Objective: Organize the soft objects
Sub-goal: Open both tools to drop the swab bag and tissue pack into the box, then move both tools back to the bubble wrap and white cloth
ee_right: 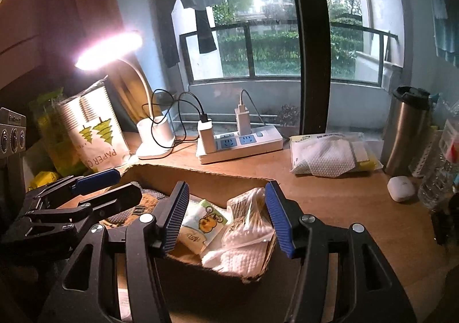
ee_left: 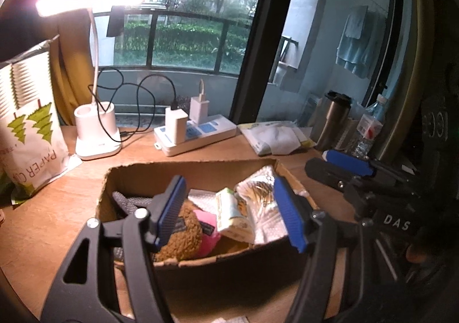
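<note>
Hovering empty with jaws spread wide above the cardboard box point(ee_left: 200, 168) at lower centre, the left gripper point(ee_left: 229, 208) and right gripper point(ee_right: 226, 214) could be knocked together, or the tissue pack point(ee_left: 232, 214) missed.

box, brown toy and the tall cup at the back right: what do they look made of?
Box: corrugated cardboard, matte brown, with a rough torn rim. Brown toy: looks like curly fleece or plush, with a nubbly, dull surface. Cup: probably brushed stainless steel, going by its soft grey sheen, with a black lid that looks like plastic.
</note>
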The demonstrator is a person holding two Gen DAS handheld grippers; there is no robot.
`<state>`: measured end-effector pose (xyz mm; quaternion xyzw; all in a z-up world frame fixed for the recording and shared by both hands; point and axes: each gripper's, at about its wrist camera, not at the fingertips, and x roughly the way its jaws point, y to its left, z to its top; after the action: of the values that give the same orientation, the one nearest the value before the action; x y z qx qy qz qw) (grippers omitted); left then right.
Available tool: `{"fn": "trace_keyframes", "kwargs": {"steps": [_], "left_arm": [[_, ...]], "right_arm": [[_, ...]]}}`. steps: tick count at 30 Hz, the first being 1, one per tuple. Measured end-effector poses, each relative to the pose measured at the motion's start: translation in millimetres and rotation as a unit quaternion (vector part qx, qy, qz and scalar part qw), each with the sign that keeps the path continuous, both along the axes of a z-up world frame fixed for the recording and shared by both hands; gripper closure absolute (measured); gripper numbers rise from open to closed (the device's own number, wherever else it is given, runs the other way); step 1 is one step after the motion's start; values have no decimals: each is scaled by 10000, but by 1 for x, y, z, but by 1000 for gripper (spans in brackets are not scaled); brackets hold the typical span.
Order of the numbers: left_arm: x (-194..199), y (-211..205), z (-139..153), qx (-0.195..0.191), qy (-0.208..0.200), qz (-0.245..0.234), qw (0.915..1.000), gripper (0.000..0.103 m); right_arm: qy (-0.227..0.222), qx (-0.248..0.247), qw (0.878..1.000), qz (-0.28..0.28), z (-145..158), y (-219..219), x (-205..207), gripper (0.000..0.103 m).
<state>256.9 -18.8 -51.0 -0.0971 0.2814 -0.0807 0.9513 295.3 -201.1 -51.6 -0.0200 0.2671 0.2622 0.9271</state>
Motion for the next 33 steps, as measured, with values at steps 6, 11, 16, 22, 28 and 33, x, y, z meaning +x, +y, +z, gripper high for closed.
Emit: {"fn": "trace_keyframes", "kwargs": {"steps": [6,11,16,22,28,33], "left_arm": [[-22,3,5,-15,-123,29,9999,37],[-38,7,7,-11,-231,49,9997,36],[-53,16,5,-14,-235,81,9997,34],[-71,34,2,-61,-253,217,9994,34],[-90,52,-8,-92,-220,377,9990,33],[-105,64,-19,-151,-167,485,9986,33]], "right_arm": [[-97,-27,9999,-22,6,0,-21,45],[-156,-61,9999,-14,8,3,-38,45],[-175,-95,9998,-5,6,8,-50,45],[-175,-150,9997,67,4,20,-64,45],[-139,-207,9995,204,-4,36,-76,45],[-111,-276,9990,330,-10,50,-84,45]]}}
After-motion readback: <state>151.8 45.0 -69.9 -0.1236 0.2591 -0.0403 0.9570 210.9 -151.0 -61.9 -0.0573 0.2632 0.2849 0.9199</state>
